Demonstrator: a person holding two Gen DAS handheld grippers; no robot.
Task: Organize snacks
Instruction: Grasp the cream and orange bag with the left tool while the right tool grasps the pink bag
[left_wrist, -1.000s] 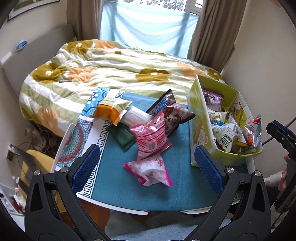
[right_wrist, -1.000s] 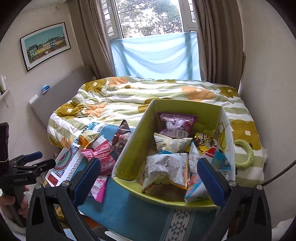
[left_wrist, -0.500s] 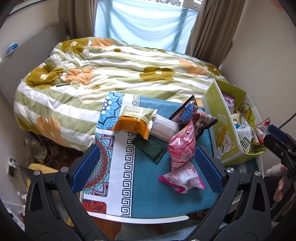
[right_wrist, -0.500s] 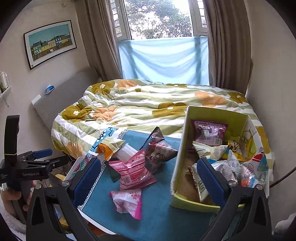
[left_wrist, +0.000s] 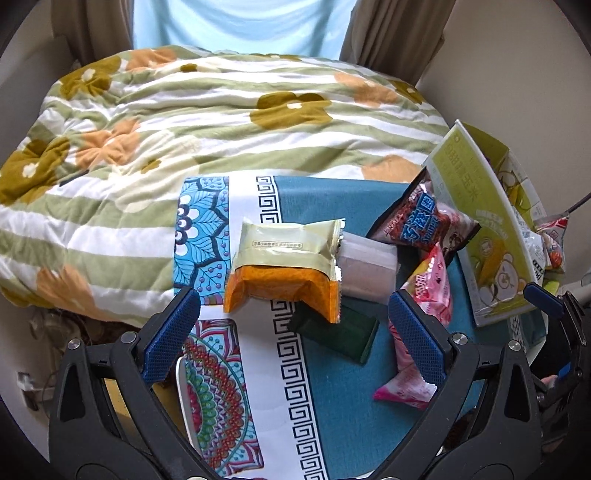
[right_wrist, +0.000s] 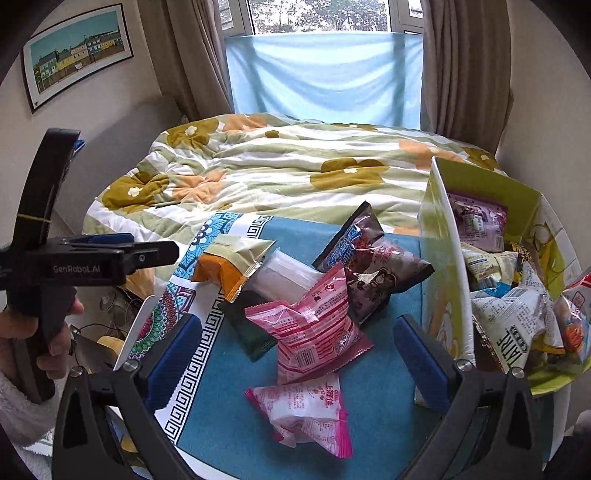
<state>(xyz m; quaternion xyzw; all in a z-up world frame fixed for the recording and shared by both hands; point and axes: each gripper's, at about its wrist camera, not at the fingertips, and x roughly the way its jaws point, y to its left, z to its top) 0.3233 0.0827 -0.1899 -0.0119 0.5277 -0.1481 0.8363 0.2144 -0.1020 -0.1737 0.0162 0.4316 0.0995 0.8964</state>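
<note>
Loose snacks lie on a blue patterned tablecloth (left_wrist: 332, 398): an orange-and-cream packet (left_wrist: 284, 269), a translucent white pack (left_wrist: 367, 271), a dark green packet (left_wrist: 336, 332), a brown bag (right_wrist: 373, 266), and two pink packets (right_wrist: 314, 328) (right_wrist: 303, 410). A yellow-green box (right_wrist: 443, 266) full of snacks stands at the right. My left gripper (left_wrist: 293, 338) is open and empty, just short of the orange packet. My right gripper (right_wrist: 295, 362) is open and empty above the pink packets.
A bed with a floral striped quilt (right_wrist: 295, 166) lies right behind the table. The table's left edge (right_wrist: 136, 332) drops to a yellow stool and cables. Curtains, a window and a wall sit behind; a wall flanks the box on the right.
Both grippers have swung left, away from the box and toward the loose snacks. The left one has closed in on the orange packet. No snack has moved.
</note>
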